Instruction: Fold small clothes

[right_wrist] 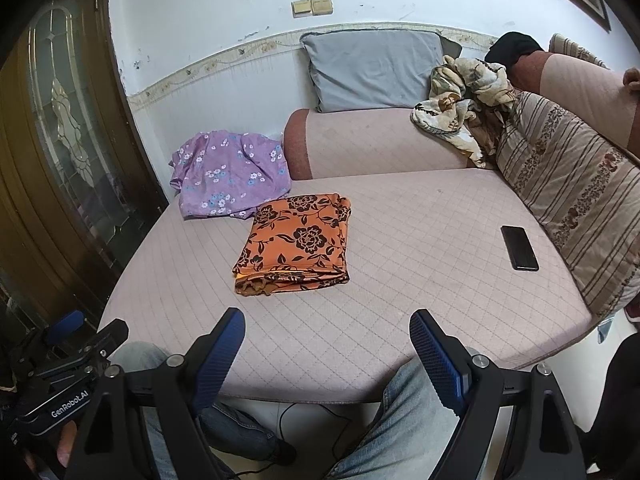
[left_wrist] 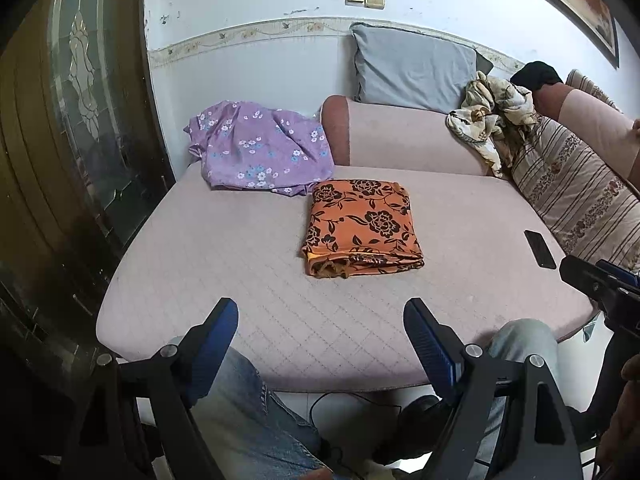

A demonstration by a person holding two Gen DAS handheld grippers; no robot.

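Two claws, both mine, hang spread wide and empty over the near edge of the sofa seat (right_wrist: 400, 280), above my knees: the left claw (left_wrist: 320, 320) and the right claw (right_wrist: 324, 332) have hold of nothing. I judge they wait here because one piece is finished. The orange flowered cloth (left_wrist: 360, 228) lies folded in a neat stack near the middle of the seat, set where both claws can reach it. The purple flowered garment (left_wrist: 260, 148) sits loose and rumpled at the far left corner against the wall, probably next in line. A cream patterned cloth (right_wrist: 464, 104) is bunched on the backrest at the far right; whether it is clothing I cannot tell. A phone (right_wrist: 519, 248) lies toward the right edge, out of the working space.
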